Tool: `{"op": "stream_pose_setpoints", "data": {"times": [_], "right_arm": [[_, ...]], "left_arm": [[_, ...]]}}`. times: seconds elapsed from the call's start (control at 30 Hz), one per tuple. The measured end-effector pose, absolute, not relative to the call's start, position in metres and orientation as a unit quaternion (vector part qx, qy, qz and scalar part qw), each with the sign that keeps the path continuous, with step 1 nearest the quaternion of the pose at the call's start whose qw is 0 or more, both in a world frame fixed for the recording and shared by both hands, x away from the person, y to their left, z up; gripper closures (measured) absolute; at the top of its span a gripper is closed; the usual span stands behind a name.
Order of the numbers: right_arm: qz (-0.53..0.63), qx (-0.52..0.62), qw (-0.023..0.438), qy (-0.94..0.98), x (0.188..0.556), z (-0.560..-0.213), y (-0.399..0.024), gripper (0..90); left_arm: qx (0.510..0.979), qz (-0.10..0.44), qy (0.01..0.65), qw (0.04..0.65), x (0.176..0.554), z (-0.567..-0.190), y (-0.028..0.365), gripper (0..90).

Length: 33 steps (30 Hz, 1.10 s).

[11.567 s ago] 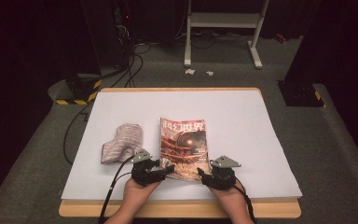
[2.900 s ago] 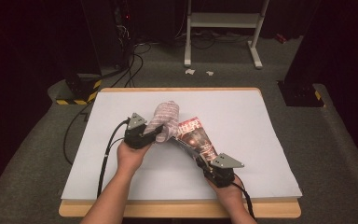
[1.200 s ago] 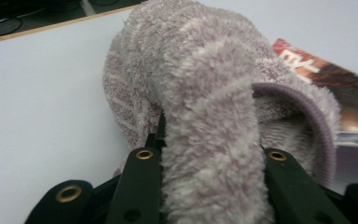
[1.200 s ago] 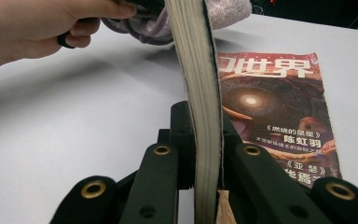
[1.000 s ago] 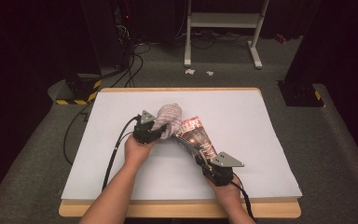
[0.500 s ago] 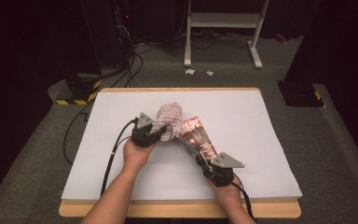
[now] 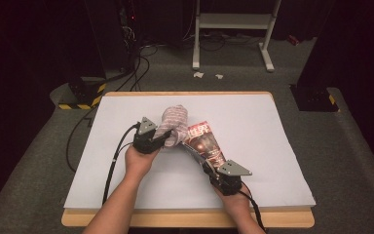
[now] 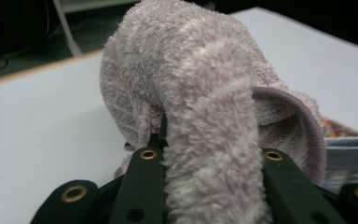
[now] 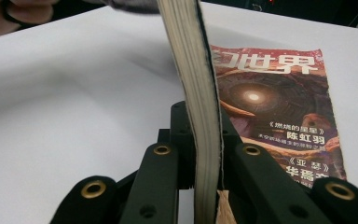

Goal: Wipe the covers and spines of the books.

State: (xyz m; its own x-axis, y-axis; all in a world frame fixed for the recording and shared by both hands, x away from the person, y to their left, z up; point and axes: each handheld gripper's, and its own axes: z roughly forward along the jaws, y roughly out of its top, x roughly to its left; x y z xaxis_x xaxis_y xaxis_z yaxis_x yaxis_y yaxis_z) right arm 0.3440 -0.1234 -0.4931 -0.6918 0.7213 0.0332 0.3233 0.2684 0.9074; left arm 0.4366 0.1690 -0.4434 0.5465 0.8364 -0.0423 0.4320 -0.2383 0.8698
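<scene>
High view: the left gripper (image 7: 157, 141), clamped on the fuzzy sock (image 7: 173, 125), has carried it from its earlier spot on the white table (image 7: 272, 126) beside the magazine (image 7: 205, 146) to the magazine's far end, and over the last moments it has barely shifted. The right gripper (image 7: 213, 171) pinches the magazine's near edge (pages fan up between its jaws in the right gripper view), tilting the magazine. Judging by this, the sock is being pulled over the magazine's top corner.

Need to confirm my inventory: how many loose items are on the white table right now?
2: a fuzzy towel, in the left claw, and a magazine, in the right claw. Something could hide beneath them.
</scene>
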Motion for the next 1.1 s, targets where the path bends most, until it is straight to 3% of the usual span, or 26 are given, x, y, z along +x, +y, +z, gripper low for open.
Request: {"op": "stream_pose_setpoints", "data": {"times": [0.23,0.47,0.8,1.1], "right_arm": [[0.503,0.341,0.194,0.77,0.345,-0.494,-0.125,84.1],[0.506,0.349,0.19,0.766,0.345,-0.493,-0.126,84.2],[0.509,0.351,0.191,0.763,0.345,-0.494,-0.126,84.1],[0.508,0.359,0.18,0.762,0.346,-0.496,-0.125,84.2]], "left_arm": [[0.763,0.186,0.409,0.465,0.431,-0.454,0.153,72.9],[0.761,0.166,0.366,0.509,0.397,-0.436,0.125,72.9],[0.775,0.149,0.319,0.524,0.362,-0.413,0.094,71.8],[0.78,0.179,0.32,0.507,0.366,-0.42,0.088,70.8]]}}
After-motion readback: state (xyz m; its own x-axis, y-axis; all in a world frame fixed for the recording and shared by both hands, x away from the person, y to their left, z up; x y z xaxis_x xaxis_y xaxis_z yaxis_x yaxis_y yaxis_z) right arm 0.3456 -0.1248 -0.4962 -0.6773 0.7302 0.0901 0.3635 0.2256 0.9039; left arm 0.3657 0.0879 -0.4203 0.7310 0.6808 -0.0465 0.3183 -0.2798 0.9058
